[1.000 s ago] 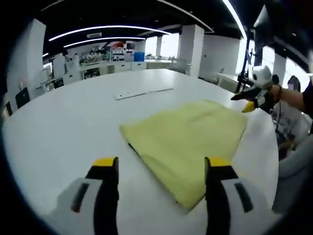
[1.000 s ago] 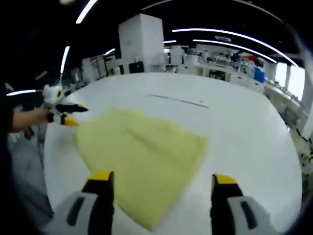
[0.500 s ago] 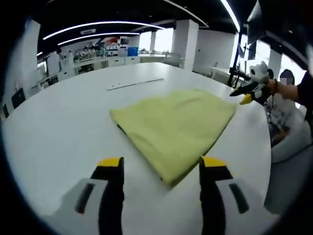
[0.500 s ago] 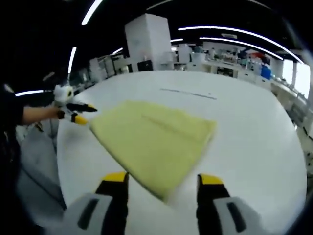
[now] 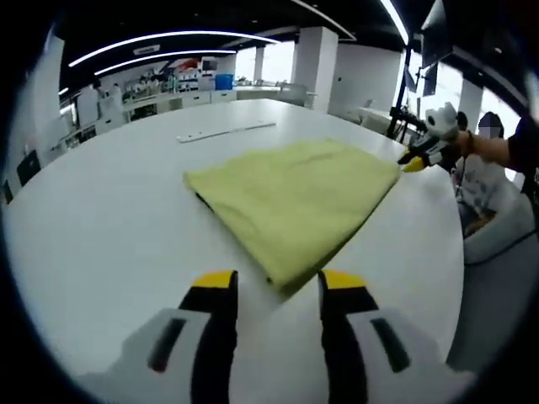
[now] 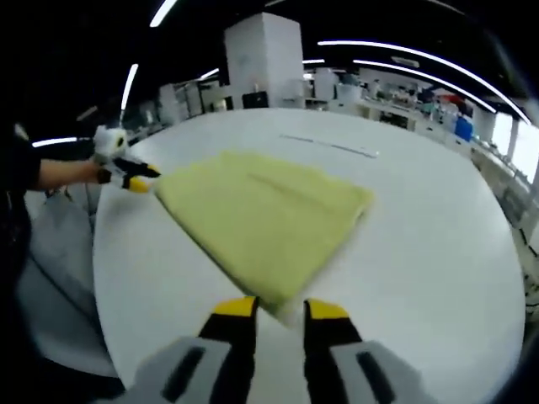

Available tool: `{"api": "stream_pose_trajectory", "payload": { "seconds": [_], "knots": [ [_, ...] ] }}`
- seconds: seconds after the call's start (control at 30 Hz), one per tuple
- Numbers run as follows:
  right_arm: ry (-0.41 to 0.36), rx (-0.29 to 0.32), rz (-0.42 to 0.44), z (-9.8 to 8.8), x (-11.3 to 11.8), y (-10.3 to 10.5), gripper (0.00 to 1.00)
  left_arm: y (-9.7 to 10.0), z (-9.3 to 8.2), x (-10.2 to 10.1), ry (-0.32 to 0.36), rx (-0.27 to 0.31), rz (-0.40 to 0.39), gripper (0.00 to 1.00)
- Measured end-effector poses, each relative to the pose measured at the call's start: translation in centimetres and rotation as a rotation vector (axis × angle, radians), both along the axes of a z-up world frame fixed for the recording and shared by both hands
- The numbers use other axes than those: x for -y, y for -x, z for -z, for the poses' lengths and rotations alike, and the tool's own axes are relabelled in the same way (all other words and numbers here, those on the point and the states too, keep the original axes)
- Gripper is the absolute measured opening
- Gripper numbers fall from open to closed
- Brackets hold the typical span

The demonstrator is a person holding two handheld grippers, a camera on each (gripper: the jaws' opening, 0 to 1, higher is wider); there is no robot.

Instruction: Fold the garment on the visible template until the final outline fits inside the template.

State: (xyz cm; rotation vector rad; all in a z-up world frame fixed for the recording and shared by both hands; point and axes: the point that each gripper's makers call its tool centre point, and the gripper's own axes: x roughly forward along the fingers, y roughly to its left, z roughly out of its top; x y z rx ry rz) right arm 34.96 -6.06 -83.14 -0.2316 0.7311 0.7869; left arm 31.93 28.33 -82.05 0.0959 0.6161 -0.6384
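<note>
Here both grippers, left gripper (image 5: pixel 275 282) and right gripper (image 6: pixel 278 308), fingers narrowly parted and empty, face the folded garment (image 5: pixel 290 198)'s 6 o'clock corner on the bench (image 5: pixel 101 219); next, probably pinch it.

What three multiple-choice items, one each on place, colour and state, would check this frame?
1. Where does the garment lie?
A. on the white table
B. on a chair
C. on the floor

2. What colour is the garment?
A. red
B. pale yellow
C. blue

3. How does the garment lie?
A. bunched in a heap
B. hanging off the edge
C. folded flat

A: the garment rests on the white table.
B: its cloth is pale yellow in both views.
C: it lies flat with straight folded edges, one corner pointing between the jaws of the right hand-held gripper.
</note>
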Motion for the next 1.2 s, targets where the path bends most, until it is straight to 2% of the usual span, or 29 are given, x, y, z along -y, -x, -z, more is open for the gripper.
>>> {"api": "stream_pose_trajectory", "payload": {
  "seconds": [0.1, 0.23, 0.63, 1.2],
  "knots": [
    [0.012, -0.002, -0.002, 0.42, 0.19, -0.04, 0.1, 0.12, 0.39, -0.23, -0.019, -0.008, 0.003, 0.28],
    [0.002, -0.006, -0.005, 0.5, 0.05, 0.13, 0.0, 0.17, 0.51, -0.36, 0.005, -0.026, -0.014, 0.16],
    [-0.003, -0.007, -0.02, 0.37, -0.25, 0.17, 0.0, 0.35, 1.11, -0.24, 0.009, -0.044, 0.006, 0.01],
    [0.018, -0.009, -0.06, 0.26, 0.09, 0.82, 0.0, 0.83, 1.03, -0.2, 0.013, -0.044, -0.004, 0.0]
  ]
}}
